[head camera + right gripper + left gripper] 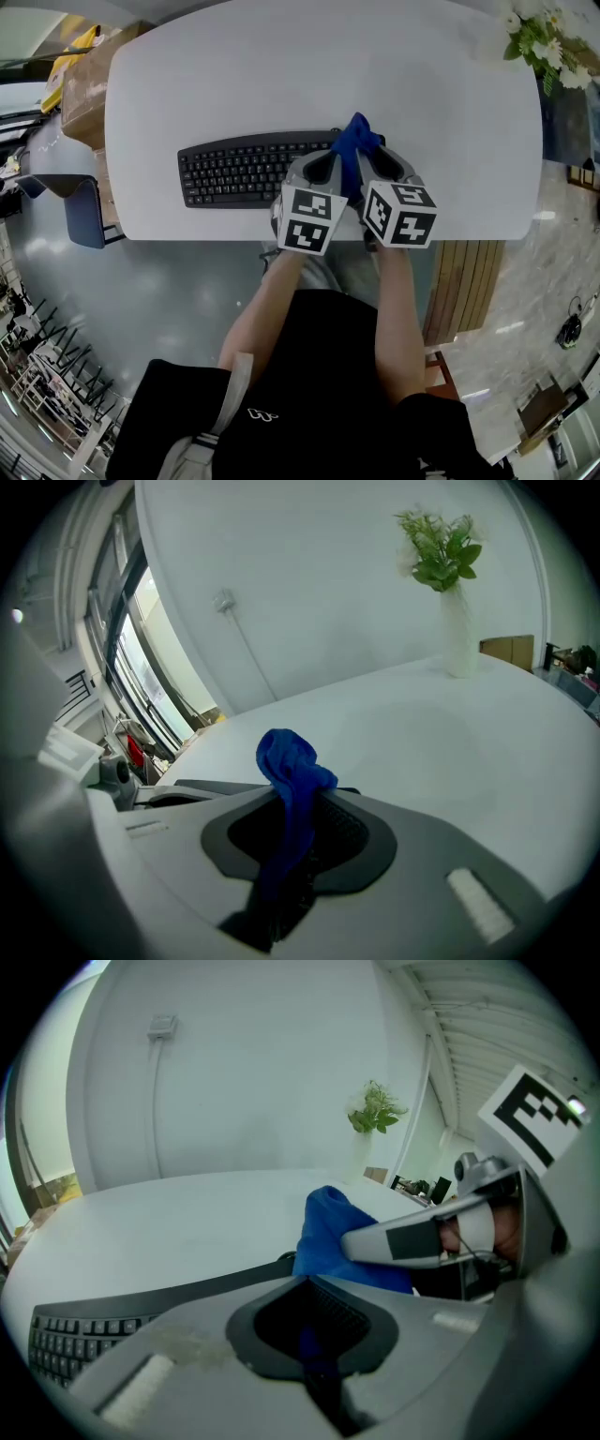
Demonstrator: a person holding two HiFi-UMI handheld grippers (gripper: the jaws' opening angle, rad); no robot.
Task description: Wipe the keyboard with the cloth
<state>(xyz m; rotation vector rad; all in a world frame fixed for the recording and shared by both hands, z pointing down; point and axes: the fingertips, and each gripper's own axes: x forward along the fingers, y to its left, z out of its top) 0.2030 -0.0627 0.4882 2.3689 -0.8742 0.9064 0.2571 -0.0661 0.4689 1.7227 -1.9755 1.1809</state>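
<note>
The right gripper [295,841] has its fingers shut tight on a blue cloth [286,757]. The cloth runs up through the seam between them and bunches into a rumpled knob above their tips. The left gripper [307,1321] sits just beside it, fingers pressed together. A faint blue streak shows in their seam, too dim to tell whether it is cloth. From the left gripper view, one of the right gripper's fingers [403,1239] lies across the cloth's bulk. A black keyboard [244,171] lies flat on the white bench [281,75], close to its front edge. Both grippers are over the keyboard's right end, so the cloth stands just above that end, and the keys to the left are uncovered. A white vase of greenery [457,621] stands at the bench's far right corner, well apart from the keyboard.
</note>
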